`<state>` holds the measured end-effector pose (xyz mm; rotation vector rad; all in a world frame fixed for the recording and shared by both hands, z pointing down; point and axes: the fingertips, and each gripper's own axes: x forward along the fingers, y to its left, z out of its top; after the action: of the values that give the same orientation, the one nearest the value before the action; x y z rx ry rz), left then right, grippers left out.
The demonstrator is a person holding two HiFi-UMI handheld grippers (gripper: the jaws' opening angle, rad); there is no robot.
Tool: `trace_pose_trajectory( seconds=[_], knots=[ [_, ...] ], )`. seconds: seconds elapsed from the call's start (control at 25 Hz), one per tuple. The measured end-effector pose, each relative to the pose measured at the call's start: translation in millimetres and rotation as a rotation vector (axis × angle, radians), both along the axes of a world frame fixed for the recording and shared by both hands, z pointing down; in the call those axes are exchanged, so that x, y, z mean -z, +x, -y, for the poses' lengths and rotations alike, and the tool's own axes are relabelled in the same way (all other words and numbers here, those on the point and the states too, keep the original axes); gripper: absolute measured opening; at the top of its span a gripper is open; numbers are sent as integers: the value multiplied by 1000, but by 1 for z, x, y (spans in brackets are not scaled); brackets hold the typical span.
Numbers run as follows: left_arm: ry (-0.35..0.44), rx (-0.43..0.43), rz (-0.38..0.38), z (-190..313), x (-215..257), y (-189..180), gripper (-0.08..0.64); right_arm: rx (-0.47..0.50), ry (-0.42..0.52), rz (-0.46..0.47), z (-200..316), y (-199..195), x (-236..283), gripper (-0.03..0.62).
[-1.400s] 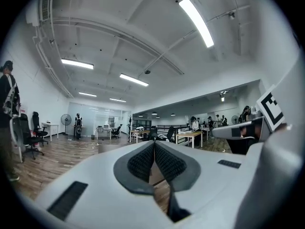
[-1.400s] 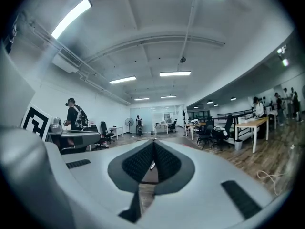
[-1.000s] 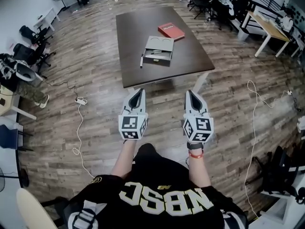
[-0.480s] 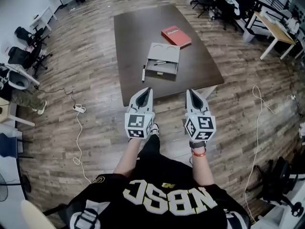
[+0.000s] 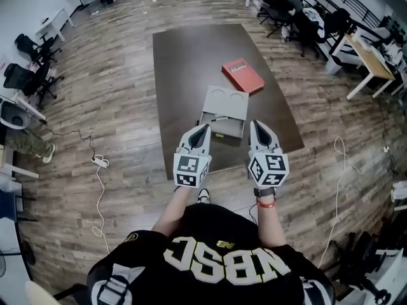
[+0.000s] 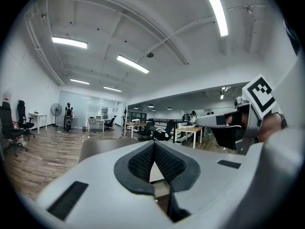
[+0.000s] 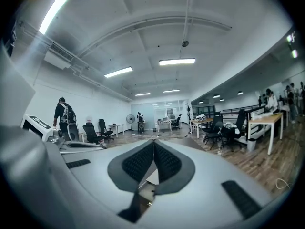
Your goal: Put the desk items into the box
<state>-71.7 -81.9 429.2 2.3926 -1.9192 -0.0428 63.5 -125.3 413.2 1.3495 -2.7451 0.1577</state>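
Left gripper (image 5: 202,129) and right gripper (image 5: 255,126) are pointing level, flanking the near edge of the box (image 5: 226,105); fingers closed, empty.

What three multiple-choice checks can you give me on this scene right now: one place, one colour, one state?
1. Where is the red book?
A. on the table, beyond the grey box
B. inside the box
C. on the floor

2. What colour is the table top?
A. white
B. dark brown
C. green

3. How do the jaws of the left gripper stand?
A. closed on a pen
B. wide apart
C. together, nothing between them

Answers:
1 A: the head view shows it lying on the table past the open box.
2 B: the bare top is dark brown.
3 C: the left gripper view shows the pads meeting with nothing between them.
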Motion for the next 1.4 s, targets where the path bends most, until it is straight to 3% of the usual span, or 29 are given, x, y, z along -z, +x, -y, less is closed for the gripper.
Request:
trace_pose_trajectory(
  seconds=[0.2,0.52,0.68,1.0,1.4],
  knots=[
    [-23,-5,-14,46,-10,-25,15,43,0,-2,43,-37,-2,15],
    [-82,18,-46,89,-33,-32,15,103,-90,-24,82,-52,-25,17],
    [-80,86,-55,108,-38,-39,15,183,-106,-34,105,-62,-33,17],
    [-147,290,-48,106,-62,-63,15,440,-183,-80,116,-107,-68,17],
    [-334,418,-88,74,-113,-93,17,667,-315,-112,92,-163,-106,17]
  ],
)
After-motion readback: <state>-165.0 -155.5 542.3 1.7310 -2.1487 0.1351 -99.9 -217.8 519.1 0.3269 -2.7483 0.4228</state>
